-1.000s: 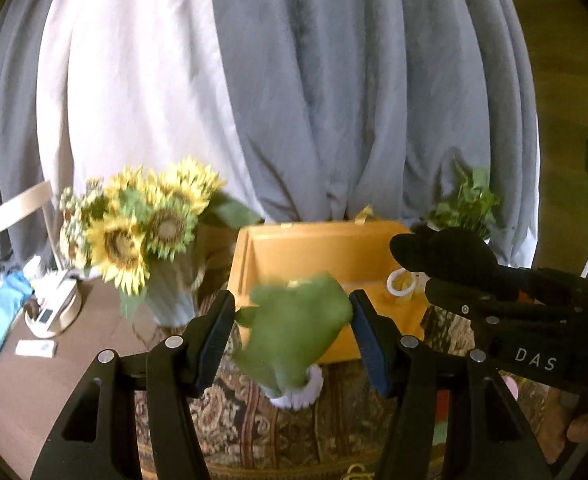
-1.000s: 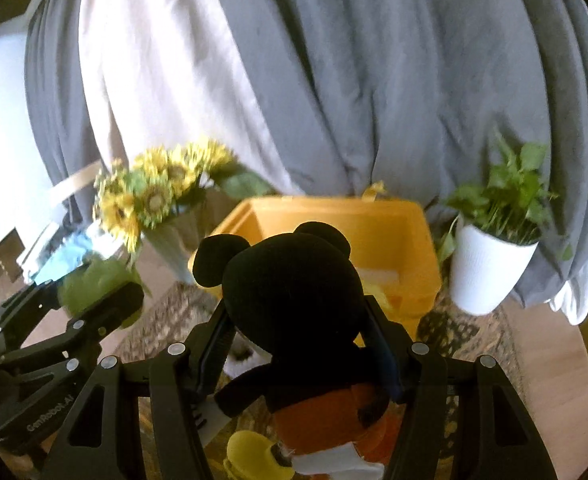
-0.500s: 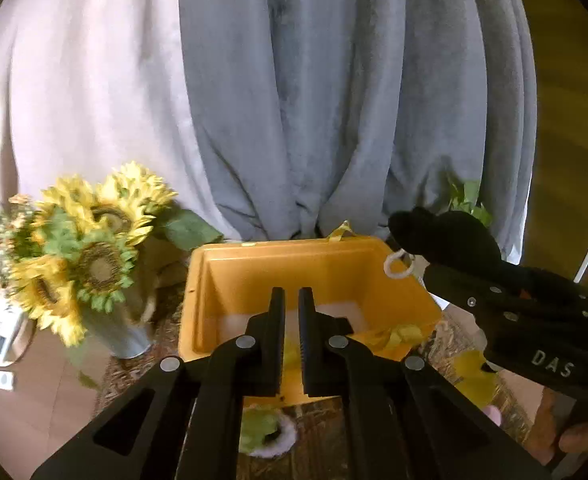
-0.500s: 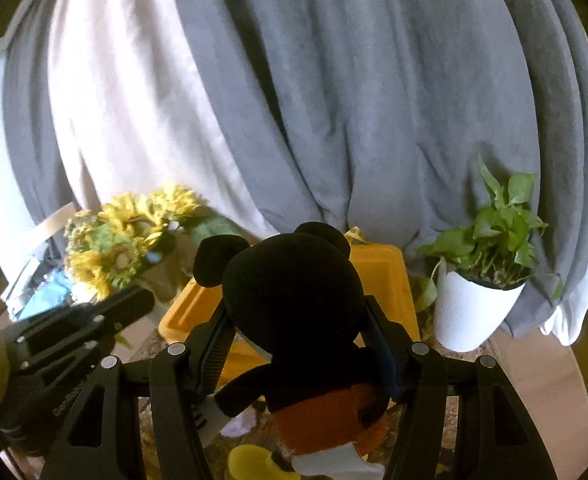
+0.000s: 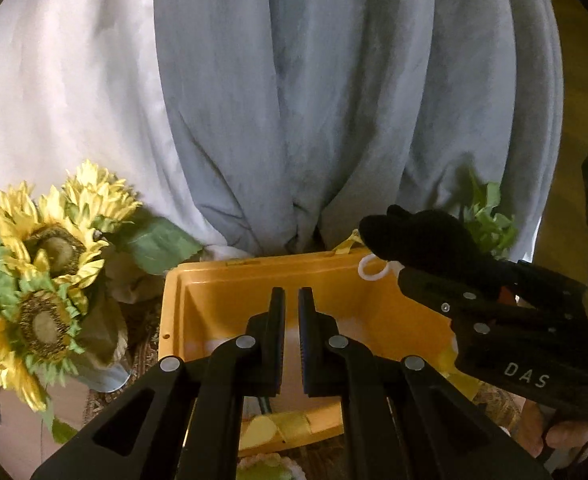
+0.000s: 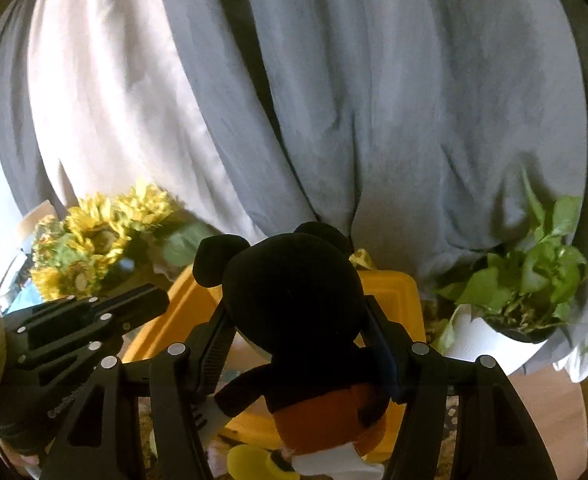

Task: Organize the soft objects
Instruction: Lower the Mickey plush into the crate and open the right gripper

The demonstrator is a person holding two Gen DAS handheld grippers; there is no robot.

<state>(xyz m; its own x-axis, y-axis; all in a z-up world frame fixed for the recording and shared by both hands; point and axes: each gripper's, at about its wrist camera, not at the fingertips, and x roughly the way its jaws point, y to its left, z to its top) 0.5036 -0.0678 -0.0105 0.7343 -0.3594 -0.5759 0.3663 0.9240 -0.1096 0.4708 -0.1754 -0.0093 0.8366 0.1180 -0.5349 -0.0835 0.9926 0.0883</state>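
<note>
A grey and white curtain (image 5: 294, 100) fills the whole background and hangs down to just behind the table, closing off the far edge. In front of it stands the yellow bin (image 5: 197, 292), open at the top, its far rim touching the curtain folds and its inside largely bare orange-yellow wall and floor. To the bin's left a bunch of sunflowers (image 5: 41, 272) leans close to its left rim; to its right a potted plant (image 6: 526, 280) in a white pot stands just beside the right rim, so the bin is hemmed on both sides and free only from the front and above. A patterned rug (image 5: 494, 404) shows under the bin's near corners.

The right gripper (image 6: 302, 344) has its fingers about half spread and clamped on the mouse plush (image 6: 294, 296), black head up, orange shorts below, held above the bin's near edge. The left gripper (image 5: 291, 336) hangs over the bin's front rim with its fingers nearly together, only a thin gap between them and nothing in it. A green plush (image 5: 265, 468) lies low at the frame's bottom edge, outside the bin's front wall.
</note>
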